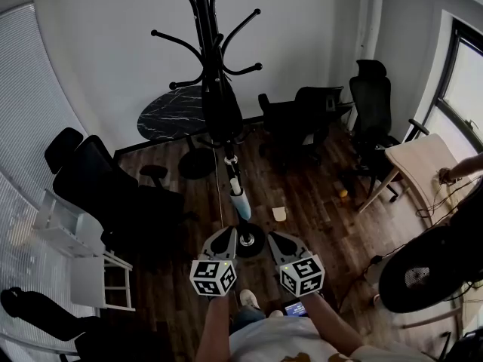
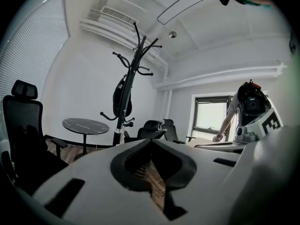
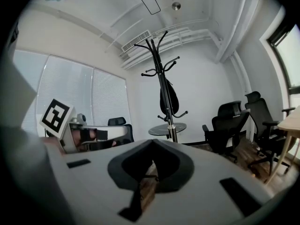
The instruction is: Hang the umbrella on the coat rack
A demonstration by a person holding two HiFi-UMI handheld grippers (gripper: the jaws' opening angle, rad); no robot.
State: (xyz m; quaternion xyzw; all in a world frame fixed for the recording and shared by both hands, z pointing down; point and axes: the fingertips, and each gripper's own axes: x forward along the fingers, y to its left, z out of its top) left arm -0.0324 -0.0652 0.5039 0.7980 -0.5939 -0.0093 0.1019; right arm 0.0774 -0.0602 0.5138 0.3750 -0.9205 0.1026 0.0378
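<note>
Umbrella [image 1: 223, 111] hangs on coat rack [image 1: 201, 6] | left gripper [image 1: 226, 234], right gripper [image 1: 274, 237] low, side by side | fingers closed, empty

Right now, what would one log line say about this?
umbrella: hanging on coat rack | left gripper: shut, empty | right gripper: shut, empty

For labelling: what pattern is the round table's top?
The round table top is black with pale marble veining; clearest in head view.

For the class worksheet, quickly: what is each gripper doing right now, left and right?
Left gripper: closed, holding nothing.
Right gripper: closed, holding nothing.
</note>
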